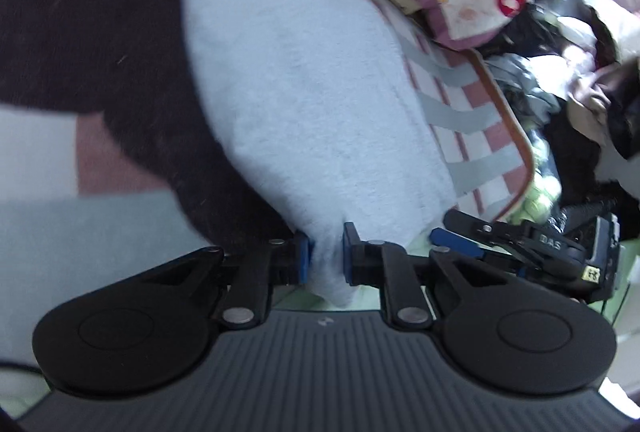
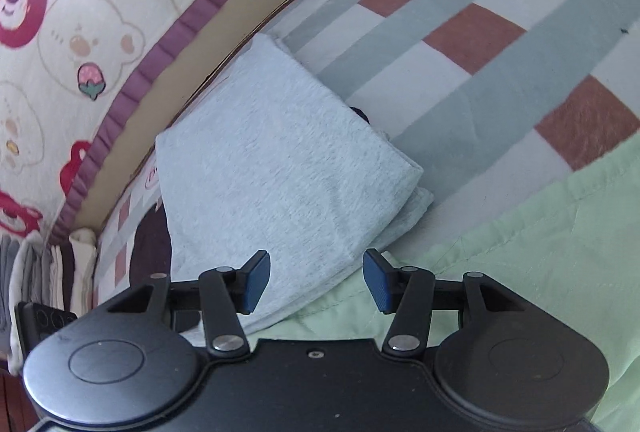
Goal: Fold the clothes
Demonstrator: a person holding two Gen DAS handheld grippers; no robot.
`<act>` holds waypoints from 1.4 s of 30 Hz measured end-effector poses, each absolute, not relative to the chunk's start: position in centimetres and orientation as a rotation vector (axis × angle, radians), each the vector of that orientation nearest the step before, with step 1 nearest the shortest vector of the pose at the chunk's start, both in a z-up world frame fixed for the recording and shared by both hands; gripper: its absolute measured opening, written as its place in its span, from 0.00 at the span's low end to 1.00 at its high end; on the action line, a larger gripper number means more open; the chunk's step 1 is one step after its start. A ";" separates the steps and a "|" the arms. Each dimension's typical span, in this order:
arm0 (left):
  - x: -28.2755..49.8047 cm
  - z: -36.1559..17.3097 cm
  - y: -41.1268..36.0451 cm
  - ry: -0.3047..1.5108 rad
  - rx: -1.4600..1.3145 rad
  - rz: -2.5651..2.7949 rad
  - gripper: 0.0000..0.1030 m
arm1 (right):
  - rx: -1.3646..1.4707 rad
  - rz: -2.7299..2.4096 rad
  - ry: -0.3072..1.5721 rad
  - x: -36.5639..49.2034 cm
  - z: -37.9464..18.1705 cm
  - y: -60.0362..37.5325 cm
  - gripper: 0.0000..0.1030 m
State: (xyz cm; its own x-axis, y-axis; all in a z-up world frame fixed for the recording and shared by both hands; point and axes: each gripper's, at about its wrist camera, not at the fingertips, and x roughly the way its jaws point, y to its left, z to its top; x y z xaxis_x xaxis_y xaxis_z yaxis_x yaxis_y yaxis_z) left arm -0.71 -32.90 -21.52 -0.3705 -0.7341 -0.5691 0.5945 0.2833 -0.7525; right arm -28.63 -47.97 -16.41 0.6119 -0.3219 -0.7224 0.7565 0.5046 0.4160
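While the left gripper (image 1: 326, 250) pinches a corner of the light blue garment (image 2: 276, 168) (it lies folded on the checked bedsheet (image 2: 500, 44)), the right gripper (image 2: 316, 280) stands spread over its near edge.

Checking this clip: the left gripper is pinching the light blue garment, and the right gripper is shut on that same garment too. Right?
Not quite. The left gripper is indeed pinching the light blue garment. The right gripper, however, is open: in the right wrist view its blue pads stand apart with the garment's edge lying between them, not clamped.
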 end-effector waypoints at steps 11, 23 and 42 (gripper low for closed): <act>1.5 -20.9 -32.8 1.432 -0.389 -1.438 0.11 | -0.112 -0.506 0.820 -18.9 -14.8 -36.4 0.56; 2.3 -19.6 -31.9 1.327 -0.399 -1.497 0.15 | -0.500 -0.560 0.906 -14.7 -18.5 -35.7 0.07; -7.7 -12.4 -33.2 0.020 0.569 -1.548 0.85 | -0.175 -0.421 0.801 -17.0 -11.0 -43.9 0.06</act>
State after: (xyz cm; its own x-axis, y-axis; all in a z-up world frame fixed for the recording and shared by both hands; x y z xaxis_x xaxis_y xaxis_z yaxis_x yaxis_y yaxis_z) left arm -7.75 -33.22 -12.43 0.0503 -0.9312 -0.3609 0.9401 -0.0778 0.3318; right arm -17.03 -43.86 -10.99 0.6185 -0.4294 -0.6581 0.2990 0.9031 -0.3082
